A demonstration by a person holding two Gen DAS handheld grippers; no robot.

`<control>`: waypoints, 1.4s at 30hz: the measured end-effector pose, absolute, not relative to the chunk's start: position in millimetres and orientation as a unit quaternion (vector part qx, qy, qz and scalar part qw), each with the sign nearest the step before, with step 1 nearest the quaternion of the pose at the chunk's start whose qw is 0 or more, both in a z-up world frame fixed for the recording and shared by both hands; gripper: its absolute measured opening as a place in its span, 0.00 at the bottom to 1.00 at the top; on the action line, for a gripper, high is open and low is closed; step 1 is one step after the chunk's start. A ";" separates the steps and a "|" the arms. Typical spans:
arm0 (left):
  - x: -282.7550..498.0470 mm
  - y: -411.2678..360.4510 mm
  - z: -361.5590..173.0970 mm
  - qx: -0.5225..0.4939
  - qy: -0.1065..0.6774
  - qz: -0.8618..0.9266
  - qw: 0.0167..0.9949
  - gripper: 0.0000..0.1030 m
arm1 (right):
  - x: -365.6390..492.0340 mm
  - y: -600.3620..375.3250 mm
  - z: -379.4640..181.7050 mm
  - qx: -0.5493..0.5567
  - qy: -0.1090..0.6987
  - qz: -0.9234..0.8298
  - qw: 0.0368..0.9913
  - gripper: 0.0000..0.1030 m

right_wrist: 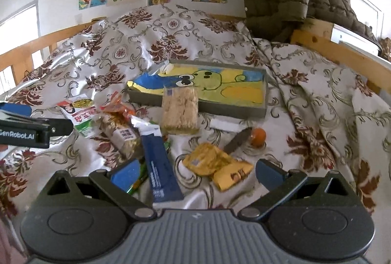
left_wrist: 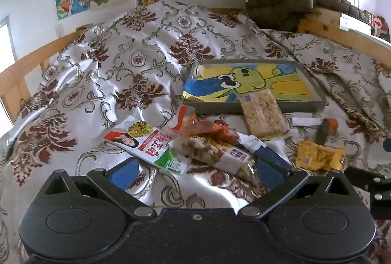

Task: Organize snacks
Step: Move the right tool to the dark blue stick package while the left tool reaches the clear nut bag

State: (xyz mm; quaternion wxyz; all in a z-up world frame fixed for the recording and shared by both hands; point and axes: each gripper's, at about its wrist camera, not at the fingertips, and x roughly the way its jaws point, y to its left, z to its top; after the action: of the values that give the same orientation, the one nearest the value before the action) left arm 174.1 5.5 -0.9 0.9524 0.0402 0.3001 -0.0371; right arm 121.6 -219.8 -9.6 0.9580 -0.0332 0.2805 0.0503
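**Both tools open, snacks mostly unsorted**

Left wrist view: the left tool (left_wrist: pixel 195 173) hovered with fingers apart and empty over the bed (left_wrist: pixel 102 68), just above a nut packet (left_wrist: pixel 215 154) and a red-and-green packet (left_wrist: pixel 146 144). One rice-cracker pack (left_wrist: pixel 262 115) leaned on the painted tray (left_wrist: pixel 254 83).

Right wrist view: the right tool (right_wrist: pixel 195 176) was also spread and empty, near one blue packet (right_wrist: pixel 158 163) and one yellow packet (right_wrist: pixel 217 163). The tray held nearly nothing; I judged about six snacks remained to sort.

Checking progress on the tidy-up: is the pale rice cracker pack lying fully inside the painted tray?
No, the rice cracker pack lies across the tray's front rim, mostly on the bedspread.
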 end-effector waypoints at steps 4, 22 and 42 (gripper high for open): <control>191.9 7.9 -10.6 0.016 0.315 -0.038 0.948 0.99 | 136.0 -220.1 -16.5 -0.038 0.285 0.059 0.956 1.00; 255.2 8.3 -44.9 -0.032 0.372 -0.051 0.926 0.99 | 180.3 -204.2 -45.5 -0.048 0.349 0.124 0.928 0.96; 297.5 27.7 -83.0 -0.195 0.411 -0.069 0.888 0.78 | 203.2 -183.9 -79.6 -0.072 0.405 0.122 0.903 0.48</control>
State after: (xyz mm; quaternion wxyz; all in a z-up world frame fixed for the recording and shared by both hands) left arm 297.5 27.7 -83.0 0.8876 -0.1955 0.4112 -0.0694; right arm 203.2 -183.9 -79.6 0.9032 -0.0716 0.4052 0.1222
